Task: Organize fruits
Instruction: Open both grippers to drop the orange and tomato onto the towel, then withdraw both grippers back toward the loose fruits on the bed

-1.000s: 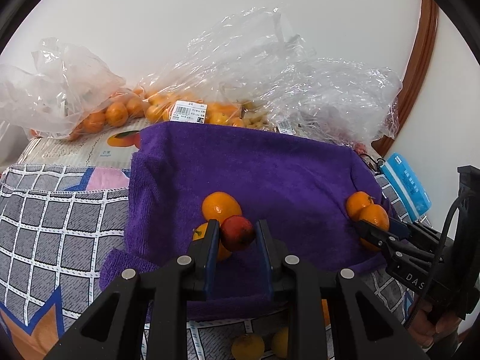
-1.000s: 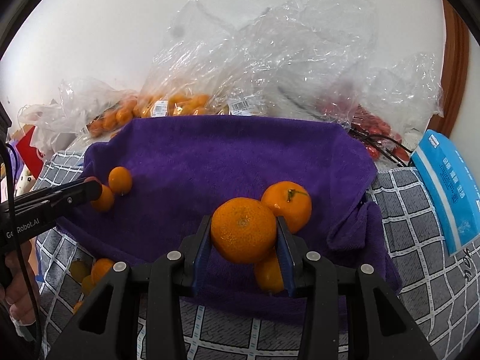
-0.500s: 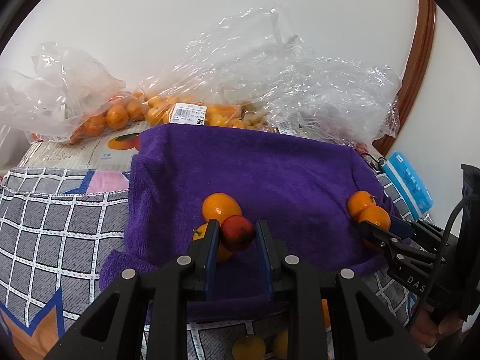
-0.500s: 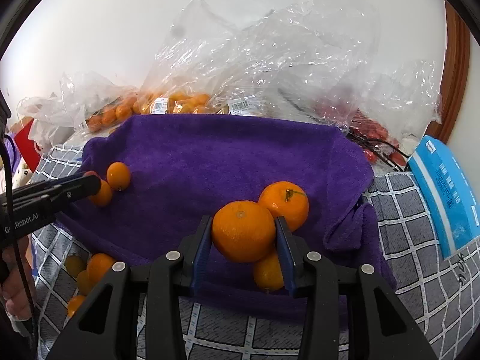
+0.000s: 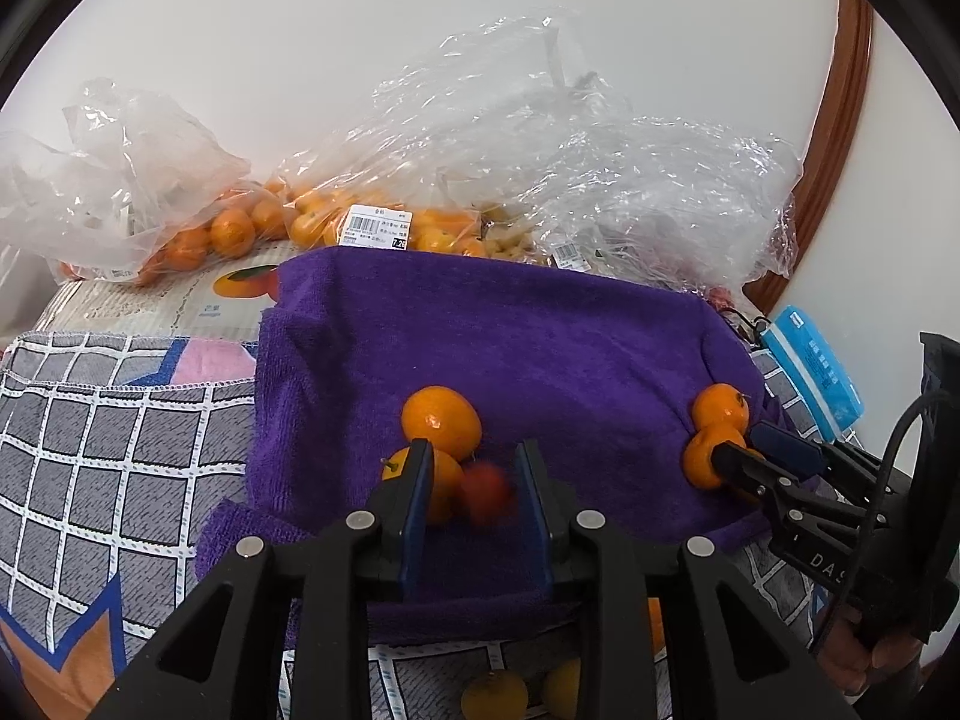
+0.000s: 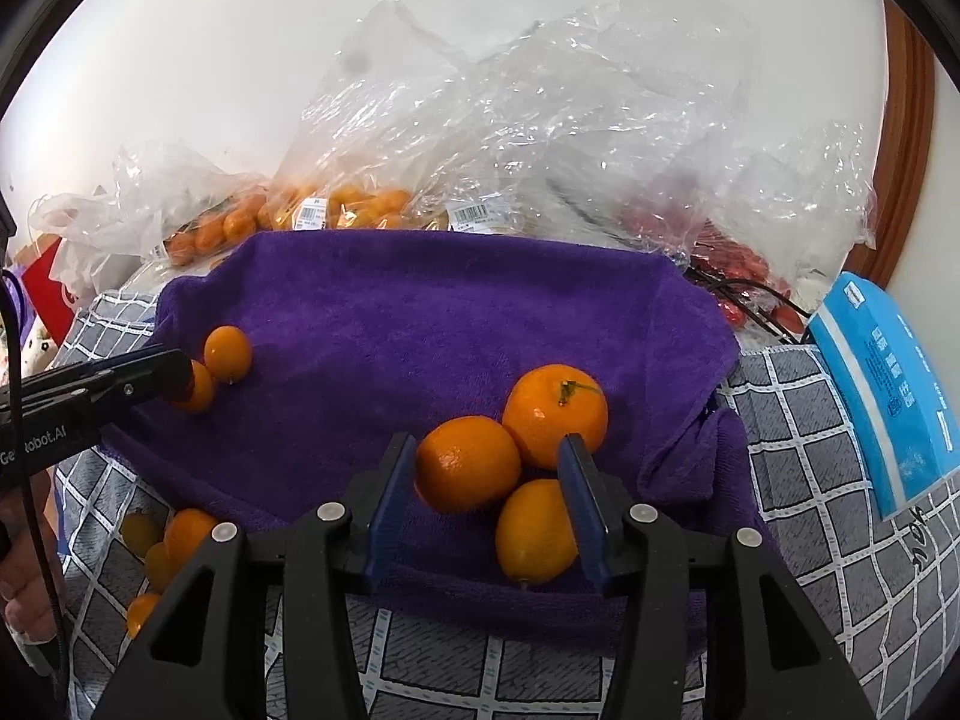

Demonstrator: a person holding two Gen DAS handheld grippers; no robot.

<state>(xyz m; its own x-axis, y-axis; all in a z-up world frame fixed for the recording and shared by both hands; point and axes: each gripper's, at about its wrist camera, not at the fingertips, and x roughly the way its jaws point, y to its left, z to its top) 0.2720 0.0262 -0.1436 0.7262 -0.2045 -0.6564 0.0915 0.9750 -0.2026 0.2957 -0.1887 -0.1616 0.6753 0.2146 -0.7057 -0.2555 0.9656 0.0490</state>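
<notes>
A purple towel (image 5: 540,348) lies over a checked cloth. My left gripper (image 5: 474,456) hangs over the towel's near left part. Its jaws are opening, and a small red fruit (image 5: 487,493), blurred, sits loose between the pads, beside two oranges (image 5: 441,423). My right gripper (image 6: 487,447) is over the towel's near right part, jaws opening too. A round orange (image 6: 468,463) rests on the towel between the pads, with a gap at the right pad. A stemmed orange (image 6: 555,414) and an oval one (image 6: 536,531) lie against it.
Clear plastic bags of oranges (image 5: 240,228) and red fruit (image 6: 738,276) crowd the back against the wall. A blue packet (image 6: 888,384) lies at the right. Several small fruits (image 6: 168,540) lie on the checked cloth (image 5: 120,450) before the towel's front edge.
Both grippers' jaws have spread. The red fruit has slipped lower between the left pads, and the round orange has dropped from the right pads onto the towel.
</notes>
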